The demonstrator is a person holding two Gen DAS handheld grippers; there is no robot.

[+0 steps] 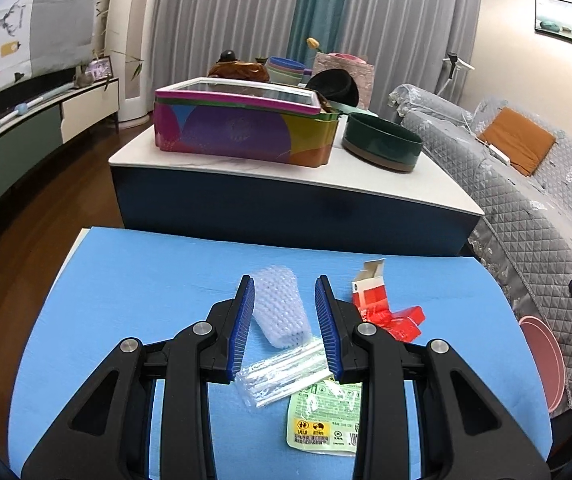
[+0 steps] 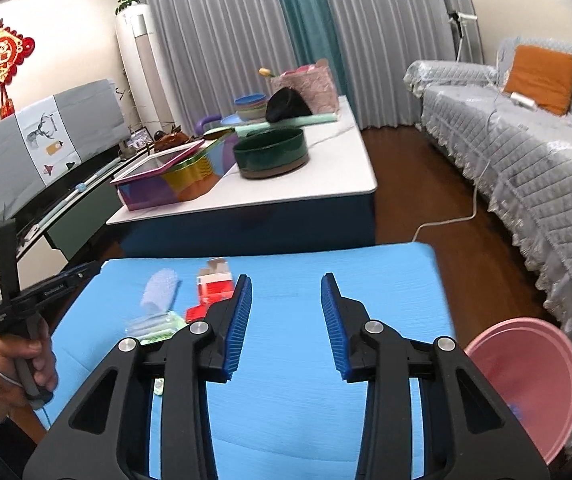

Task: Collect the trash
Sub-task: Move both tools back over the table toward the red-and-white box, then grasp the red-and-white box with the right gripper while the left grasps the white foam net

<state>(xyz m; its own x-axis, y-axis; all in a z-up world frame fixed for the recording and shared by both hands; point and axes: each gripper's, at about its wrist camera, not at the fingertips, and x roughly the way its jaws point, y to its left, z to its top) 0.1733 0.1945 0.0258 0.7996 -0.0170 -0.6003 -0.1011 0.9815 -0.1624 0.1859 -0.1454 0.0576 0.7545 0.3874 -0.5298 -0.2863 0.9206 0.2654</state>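
We have four pieces of trash lying together on the blue table (image 1: 133,280), toward its far left part: a bubble-wrap roll (image 1: 279,308), a clear plastic wrapper (image 1: 281,374), a green food packet (image 1: 326,416) and a torn red carton (image 1: 382,308). The pink basin (image 2: 534,376) off the table's right edge shows only a small blue scrap, so we judge most of the collecting is left. Our left tool (image 1: 284,292) hovers with jaws apart around the bubble wrap, gripping nothing, and our right tool (image 2: 286,292) stands open and empty over bare table.
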